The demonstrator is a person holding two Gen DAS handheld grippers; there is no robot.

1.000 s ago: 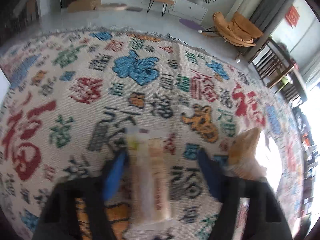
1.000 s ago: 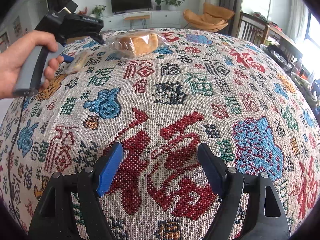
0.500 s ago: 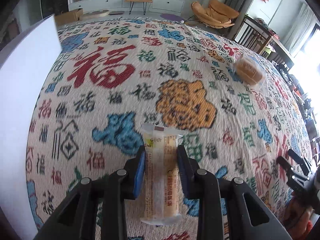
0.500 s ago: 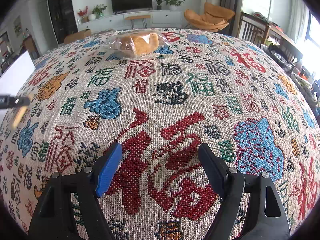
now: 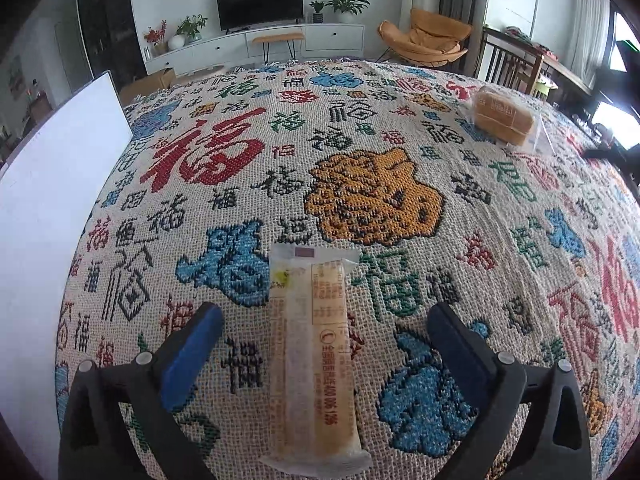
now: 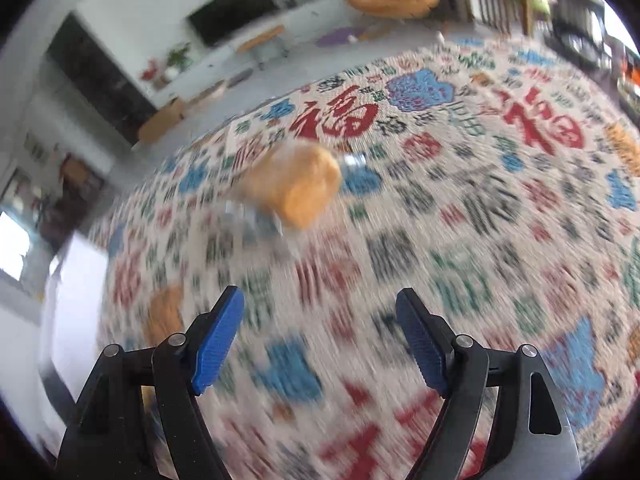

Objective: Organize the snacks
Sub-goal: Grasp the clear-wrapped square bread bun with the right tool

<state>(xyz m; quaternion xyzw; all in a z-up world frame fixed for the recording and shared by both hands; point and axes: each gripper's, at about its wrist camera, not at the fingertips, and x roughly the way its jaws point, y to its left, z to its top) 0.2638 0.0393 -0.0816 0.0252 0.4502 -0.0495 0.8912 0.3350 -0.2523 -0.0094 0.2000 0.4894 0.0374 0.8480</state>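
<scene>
Left wrist view, left to right: flat white board (image 5: 52,216) stands at the left edge of the bench, whose woven cloth with red, blue, green and orange Chinese characters (image 5: 360,200) covers the whole top. Left gripper (image 5: 324,336) is spread wide, blue pads (image 5: 192,356) well clear on both sides of the long pale-yellow snack bar in a clear printed wrapper (image 5: 312,360). The bar lies flat on the cloth, lengthwise between the fingers, touching neither pad. Far right on the cloth: loaf-shaped orange-brown bread in a clear plastic bag (image 5: 502,120), well apart from the bar. Dark blurred shape at the right frame edge, can't tell what it is.

Right wrist view: heavy motion blur. White board (image 6: 76,300) shows again at the left edge. Right gripper (image 6: 320,336) is spread, nothing between the blue pads (image 6: 218,340), held above the cloth (image 6: 480,220). Bagged bread (image 6: 296,184) sits on the cloth ahead of and slightly left of the gripper, well apart from the fingertips. Bag detail is smeared by blur.

Background in both views: black TV on a white low cabinet (image 5: 260,4), orange lounge chair (image 5: 424,40).
</scene>
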